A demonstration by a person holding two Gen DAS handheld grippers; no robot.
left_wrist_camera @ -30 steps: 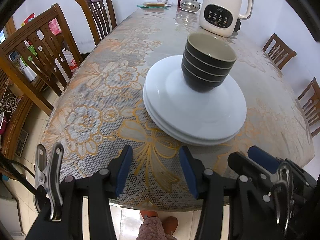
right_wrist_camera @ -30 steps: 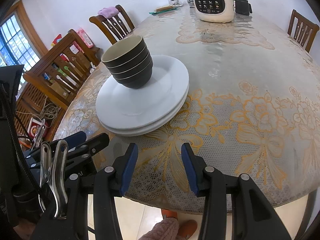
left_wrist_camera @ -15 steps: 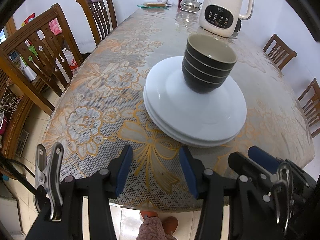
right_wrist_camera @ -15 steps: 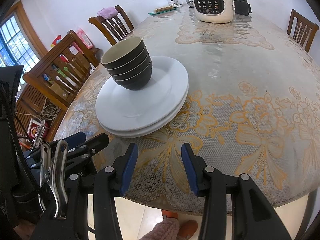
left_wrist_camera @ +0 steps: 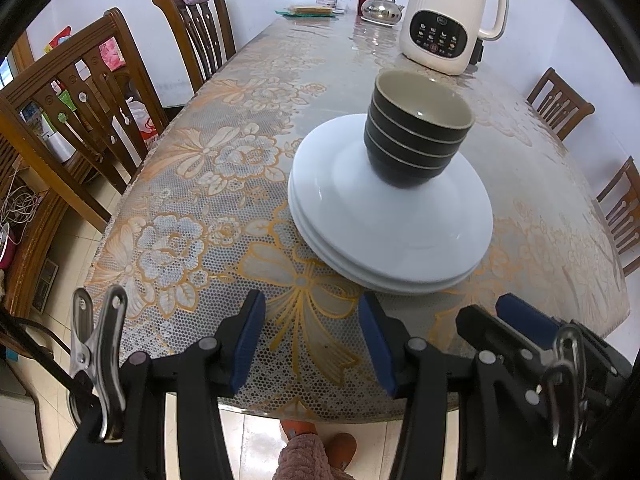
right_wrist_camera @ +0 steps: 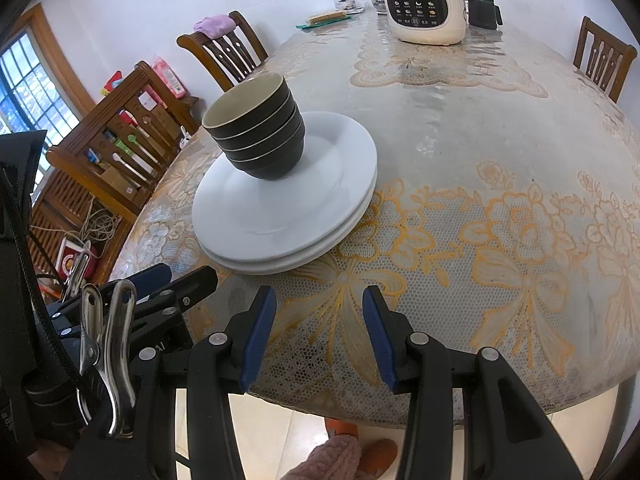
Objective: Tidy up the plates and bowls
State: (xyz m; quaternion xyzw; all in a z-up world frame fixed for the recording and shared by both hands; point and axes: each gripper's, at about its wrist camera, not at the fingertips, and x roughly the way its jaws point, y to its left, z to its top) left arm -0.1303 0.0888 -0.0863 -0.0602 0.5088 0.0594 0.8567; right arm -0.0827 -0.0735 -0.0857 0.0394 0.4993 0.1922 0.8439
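Several wooden chairs (left_wrist_camera: 192, 36) ring lace-clothed table (left_wrist_camera: 208, 184) — white wall behind.

My left gripper (left_wrist_camera: 310, 334) is angled down, its two blue-padded fingers (left_wrist_camera: 249, 336) spread apart with nothing between them. My right gripper (right_wrist_camera: 318, 334) is tilted down much the same way, its blue pads (right_wrist_camera: 259, 334) likewise parted and gripping nothing. The two sit side by side: in the left wrist view the right gripper's black fingers poke in at the lower right, and in the right wrist view the left gripper's fingers show at the lower left. Below them I can see my foot (left_wrist_camera: 320, 446) in a slipper.
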